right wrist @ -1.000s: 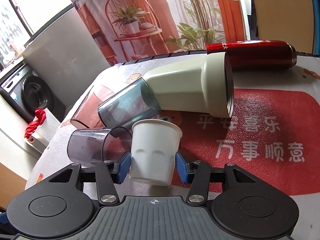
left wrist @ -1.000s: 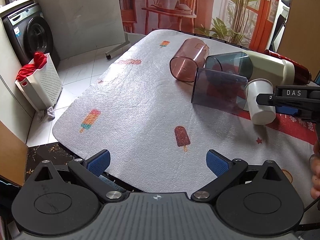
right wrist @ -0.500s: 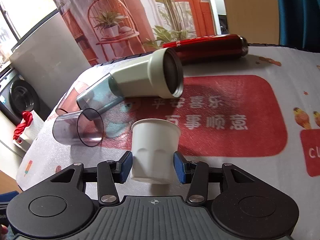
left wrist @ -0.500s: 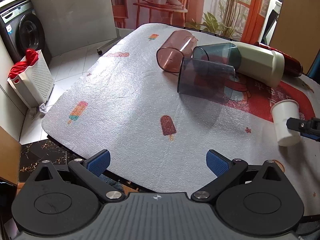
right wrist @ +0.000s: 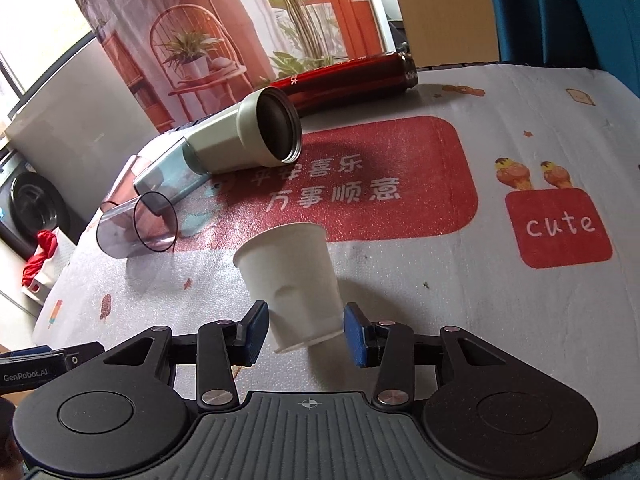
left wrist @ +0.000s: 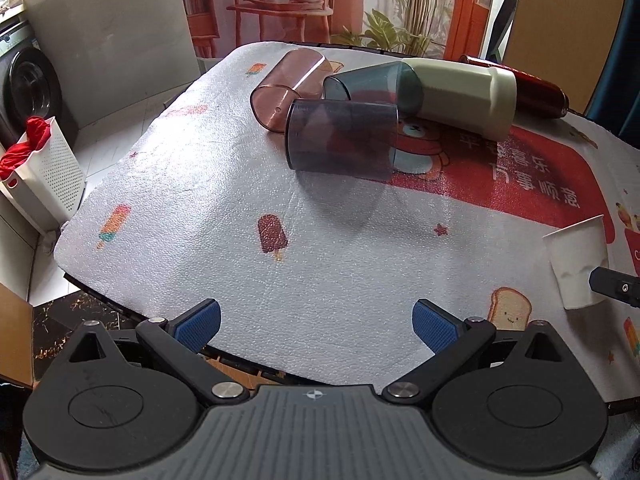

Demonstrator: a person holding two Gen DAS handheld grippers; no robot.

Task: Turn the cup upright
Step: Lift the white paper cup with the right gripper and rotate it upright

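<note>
The right gripper (right wrist: 306,334) has its blue pads on either side of the lower wall of the white paper cup (right wrist: 292,284). The pad at 9 o'clock touches the wall, while the pad at 3 o'clock shows a thin gap, so I cannot tell whether the cup is clamped or being let go. The cup stands mouth-up, leaning slightly toward 11 o'clock, with its base on or just above the table cover (right wrist: 460,300).

The cup looks light and thin-walled. A dent shows in its side between the pads, so it crushes easily and would tip at a nudge. The stiffest place to take hold is probably low down near the rolled base, squeezing gently.

The left gripper (left wrist: 316,324) is spread wide and holds nothing, near the cover's front edge.

Farther out, at about 10 to 11 o'clock from the cup, lie a grey plastic tumbler (right wrist: 136,226), a cream mug (right wrist: 240,138) and a red flask (right wrist: 348,78), all on their sides and well apart from it.
</note>
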